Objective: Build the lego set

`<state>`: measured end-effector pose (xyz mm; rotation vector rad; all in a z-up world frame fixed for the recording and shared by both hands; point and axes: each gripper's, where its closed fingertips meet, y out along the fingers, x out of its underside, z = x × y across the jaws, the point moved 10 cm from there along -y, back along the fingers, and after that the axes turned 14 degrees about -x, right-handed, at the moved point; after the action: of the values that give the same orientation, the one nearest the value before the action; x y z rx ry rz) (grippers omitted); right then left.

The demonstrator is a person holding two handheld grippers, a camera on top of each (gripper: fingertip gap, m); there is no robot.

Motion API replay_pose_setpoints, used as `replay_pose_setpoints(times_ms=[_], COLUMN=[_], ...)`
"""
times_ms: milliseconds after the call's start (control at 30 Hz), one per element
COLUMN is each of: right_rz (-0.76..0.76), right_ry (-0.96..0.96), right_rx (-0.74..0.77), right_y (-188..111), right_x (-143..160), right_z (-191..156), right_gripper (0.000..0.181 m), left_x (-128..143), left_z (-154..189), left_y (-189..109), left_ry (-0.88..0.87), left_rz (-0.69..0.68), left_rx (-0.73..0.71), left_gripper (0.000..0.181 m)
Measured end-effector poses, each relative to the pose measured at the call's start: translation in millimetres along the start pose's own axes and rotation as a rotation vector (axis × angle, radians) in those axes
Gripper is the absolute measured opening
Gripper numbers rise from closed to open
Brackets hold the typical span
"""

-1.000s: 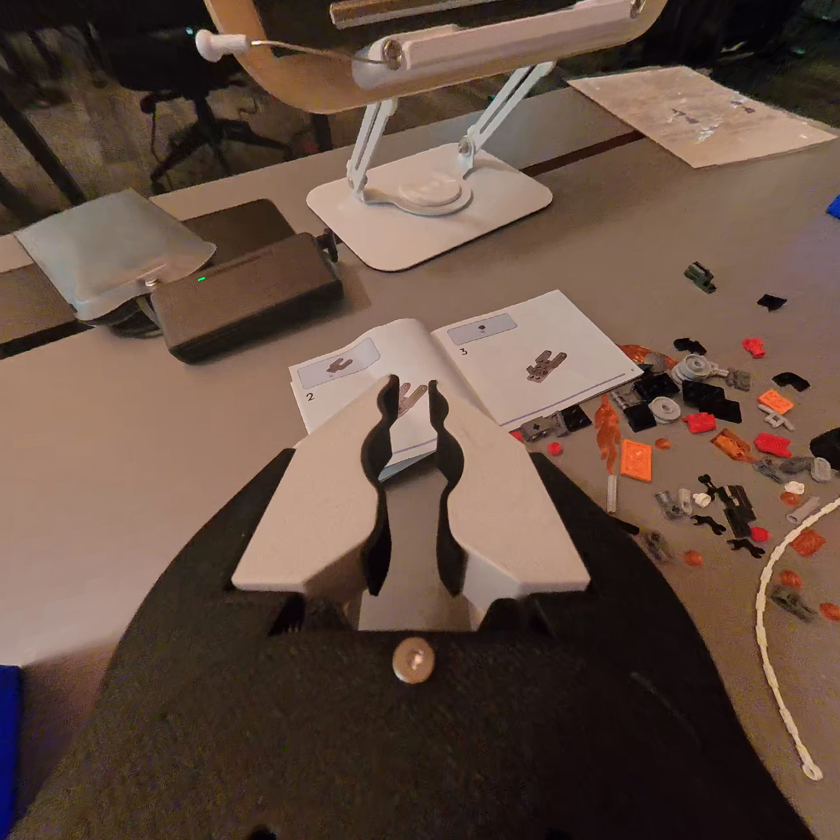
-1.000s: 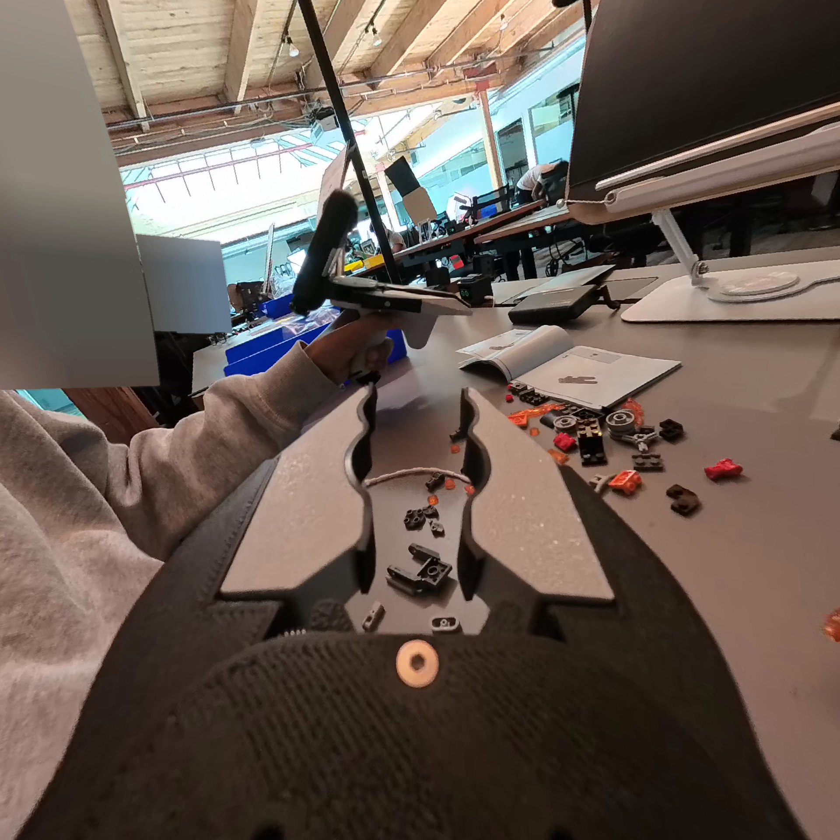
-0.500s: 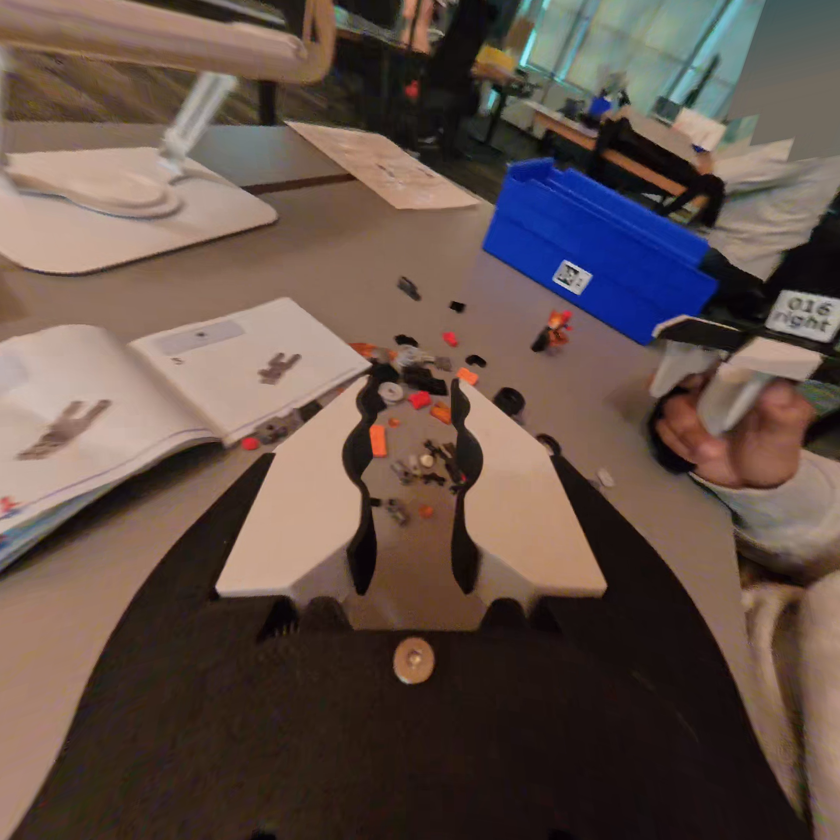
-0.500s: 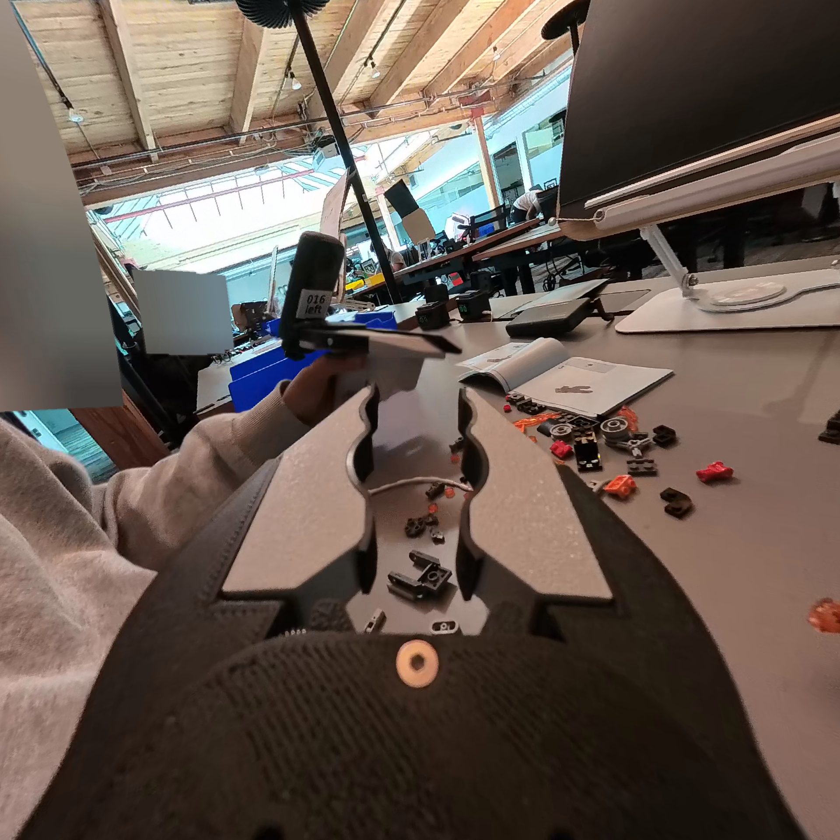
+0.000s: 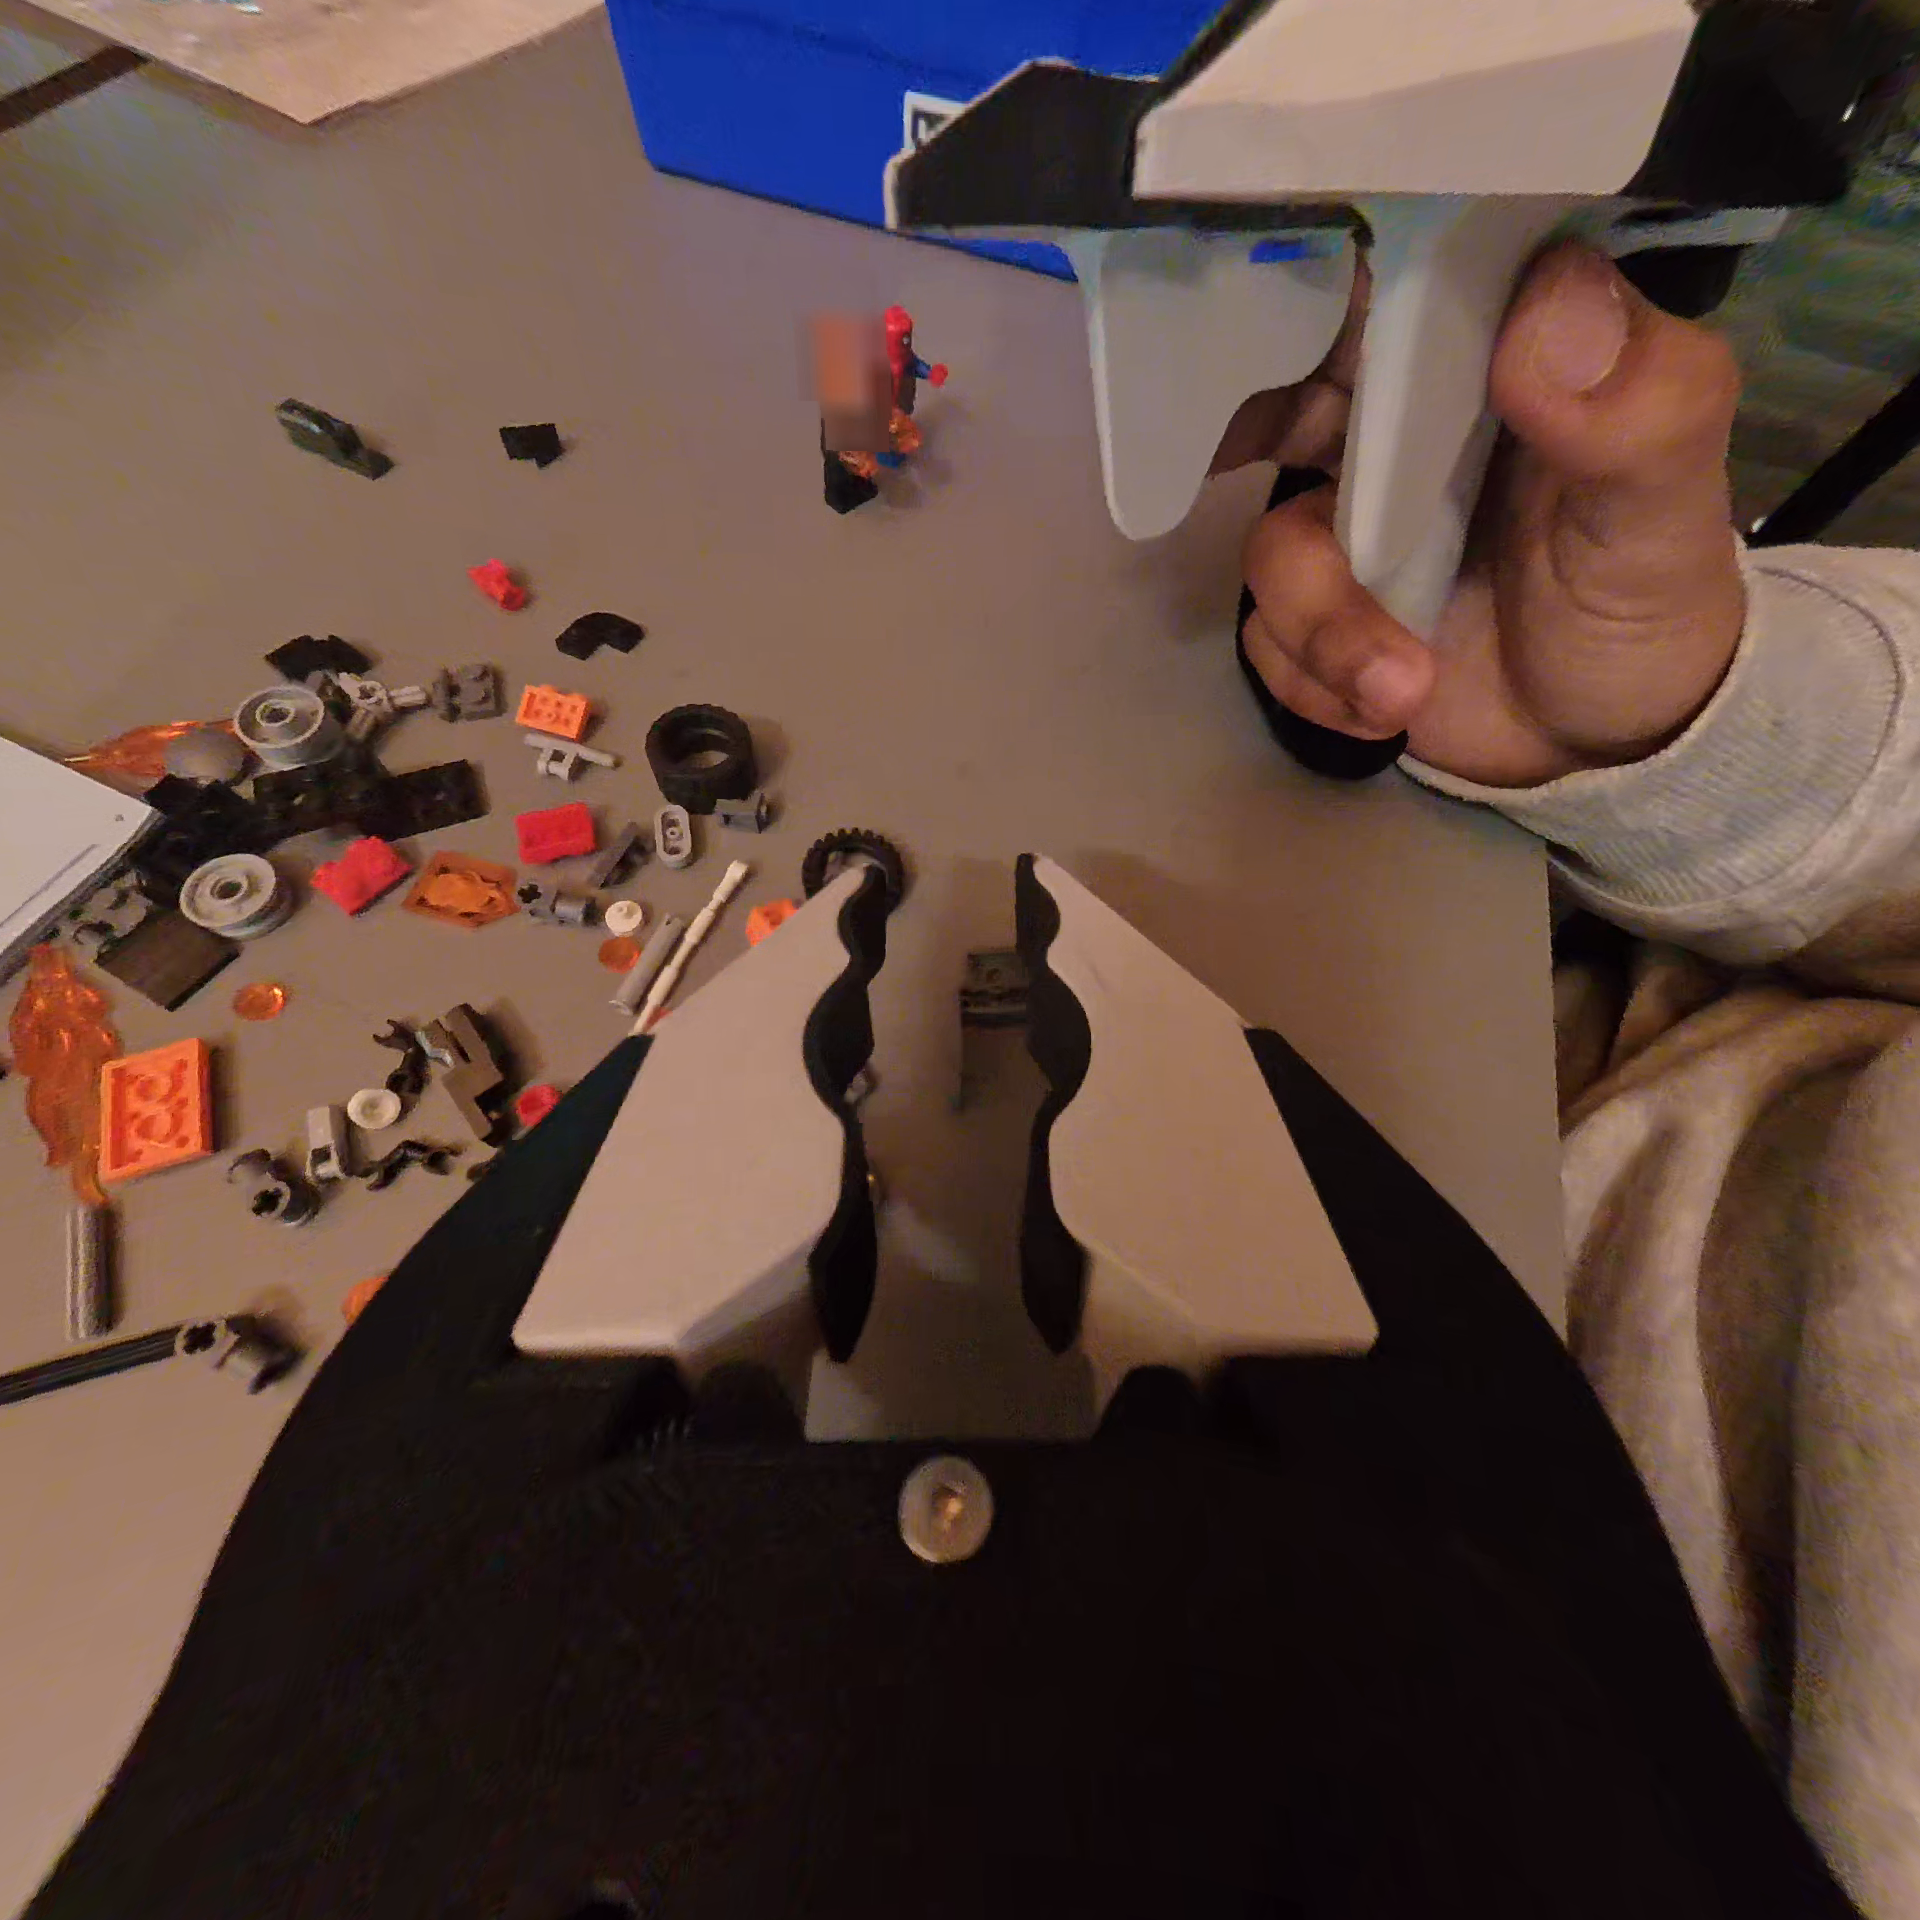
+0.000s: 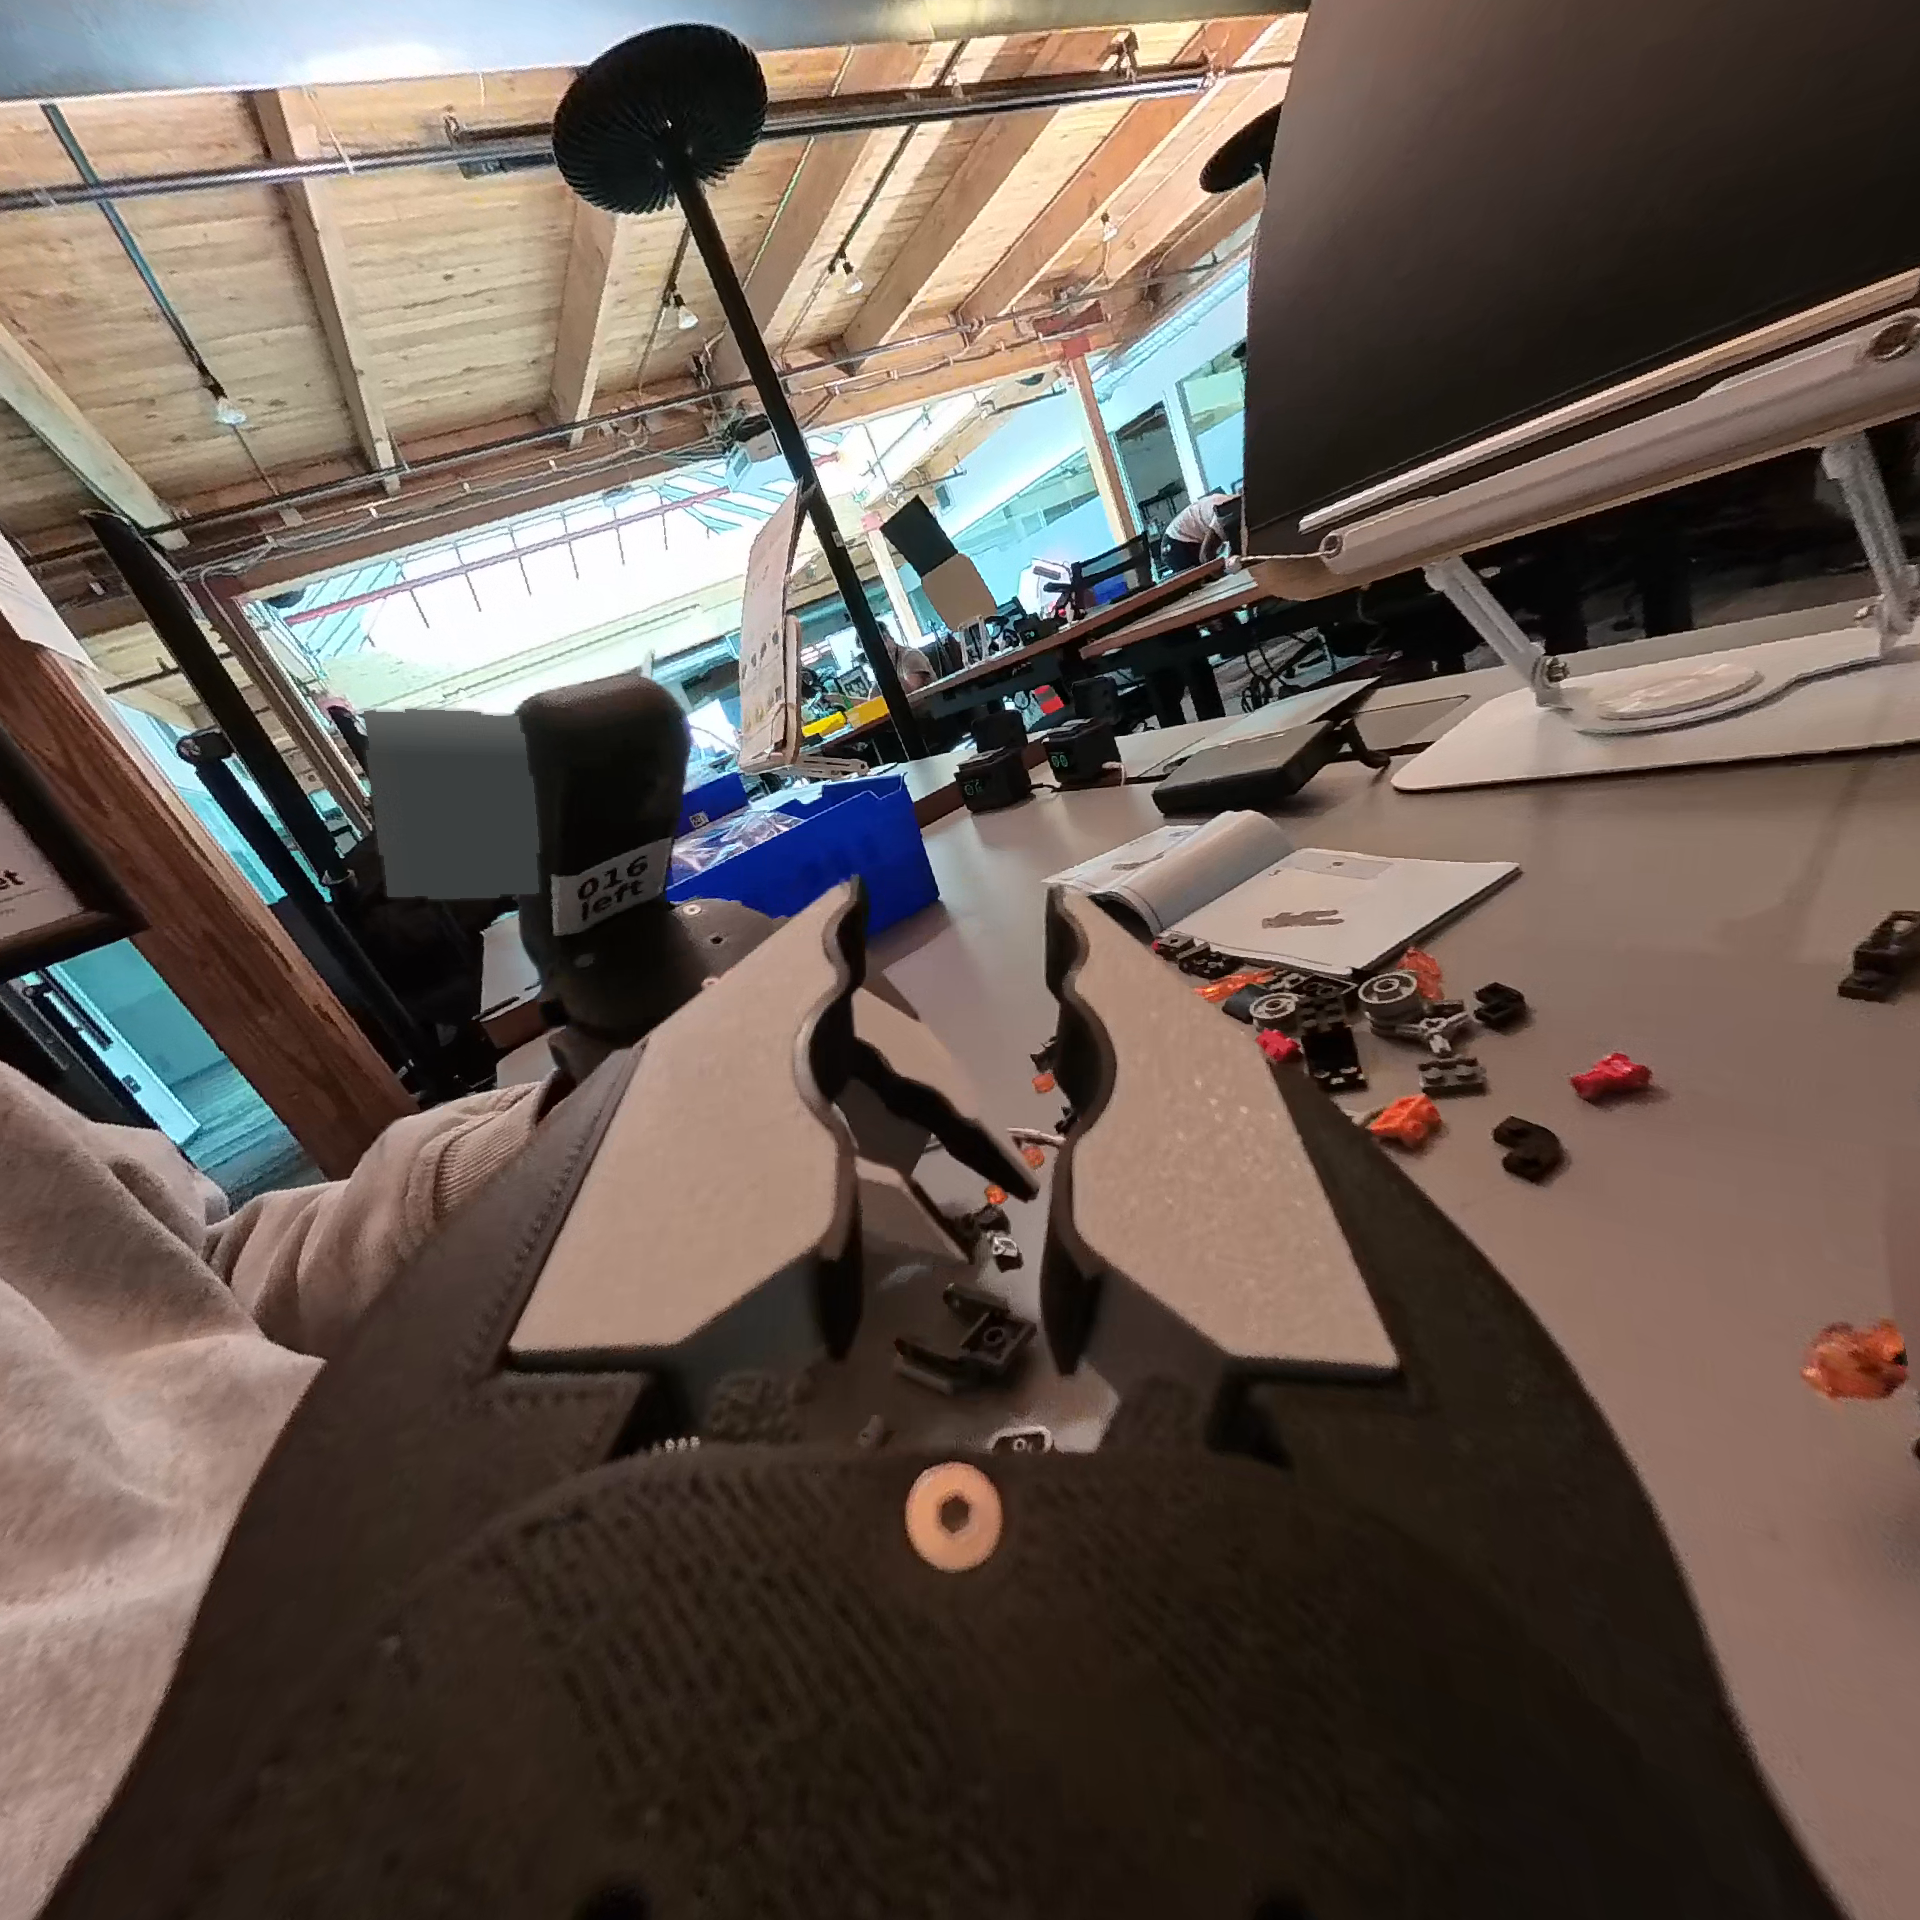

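Observation:
Loose Lego pieces (image 5: 353, 831) in black, grey, red and orange lie scattered on the grey table (image 5: 1039, 665). My left gripper (image 5: 940, 883) is open and empty, low over the table's near edge. A small black tyre (image 5: 852, 857) lies at its left fingertip, and a grey piece (image 5: 992, 982) lies between the fingers, close to the right one. My right gripper (image 6: 951, 914) is open and empty, with black pieces (image 6: 977, 1340) on the table between its fingers. It also shows in the left wrist view (image 5: 1351, 156), held in a hand. The left gripper (image 6: 935, 1112) shows between the right fingers.
A minifigure (image 5: 883, 405) stands beyond the pieces, in front of a blue bin (image 5: 831, 104). A larger tyre (image 5: 701, 743) and an orange plate (image 5: 156, 1107) lie among the parts. The open booklet (image 6: 1299, 894) and a monitor stand (image 6: 1662, 707) are farther back. The left gripper's tips are roughly 10 centimeters from the right gripper's. To reach the orange plate (image 5: 156, 1107) in a straight line is about 15 centimeters for my left fingers, about 20 centimeters for my right.
My left gripper swung right from the booklet across the pieces to the near edge, close to the right gripper, and its jaws opened wider. The right gripper tilted up a little.

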<state>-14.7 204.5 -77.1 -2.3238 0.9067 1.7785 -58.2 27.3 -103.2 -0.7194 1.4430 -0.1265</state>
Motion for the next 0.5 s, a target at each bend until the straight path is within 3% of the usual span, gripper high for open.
replay_pose_setpoints(times_ms=[33, 267, 500], right_rz=[0.004, 0.011, -0.011], right_ry=[0.003, 0.015, 0.018], right_rx=[-0.001, -0.005, 0.001], right_y=[0, -1, 1], right_x=[0, 0, 1], right_z=[0, 1, 2], right_gripper=[0.032, 0.033, 0.033], left_x=[1, 10, 14], left_z=[2, 9, 1], left_y=[0, 9, 12], left_ry=[0.011, 0.076, -0.031], left_rz=[-0.021, -0.202, -0.235], left_rx=[-0.004, -0.032, 0.031], left_gripper=[0.028, 0.045, 0.027])
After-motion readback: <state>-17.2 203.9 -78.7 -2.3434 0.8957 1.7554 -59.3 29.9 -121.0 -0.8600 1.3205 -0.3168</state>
